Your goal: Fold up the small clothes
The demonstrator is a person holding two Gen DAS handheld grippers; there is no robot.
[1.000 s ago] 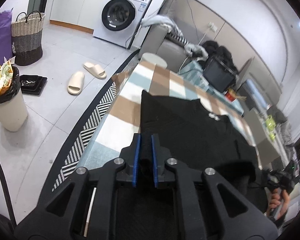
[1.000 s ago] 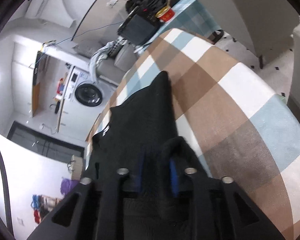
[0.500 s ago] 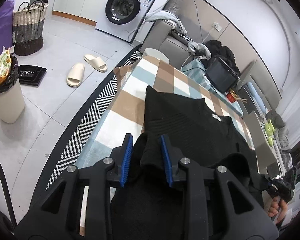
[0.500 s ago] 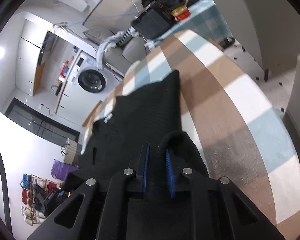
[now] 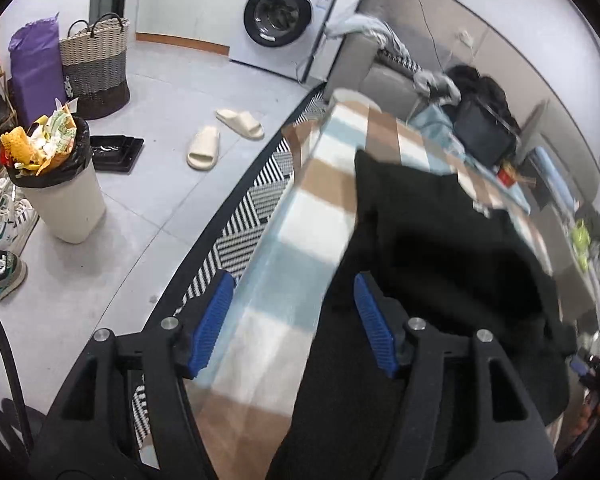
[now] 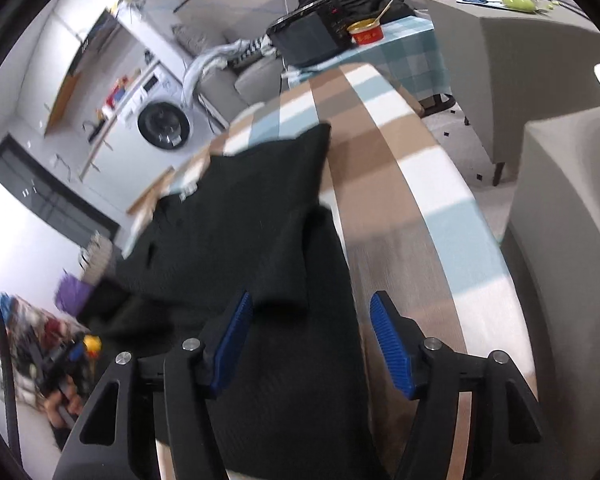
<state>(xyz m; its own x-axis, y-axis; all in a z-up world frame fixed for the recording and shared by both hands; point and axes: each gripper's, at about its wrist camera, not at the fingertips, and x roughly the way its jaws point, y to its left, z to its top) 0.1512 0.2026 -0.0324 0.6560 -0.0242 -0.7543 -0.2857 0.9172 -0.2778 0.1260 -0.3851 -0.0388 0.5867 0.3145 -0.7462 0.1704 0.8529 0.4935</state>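
Observation:
A black knit garment lies on the checked tablecloth, its near part folded up over the rest. My left gripper is open and empty above the garment's left edge, the cloth's edge just by its right pad. In the right wrist view the same garment shows a folded layer ending near the fingers. My right gripper is open and empty over the garment's right edge, with black cloth lying between its blue pads.
The table has a checked brown, white and blue cloth. A full waste bin, basket, slippers and washing machine are on the floor left. A black tray and red tin sit beyond the table.
Both grippers were shut on the garment's near edge and carried it forward over the rest. Both have now opened and let the cloth go, and it lies folded.

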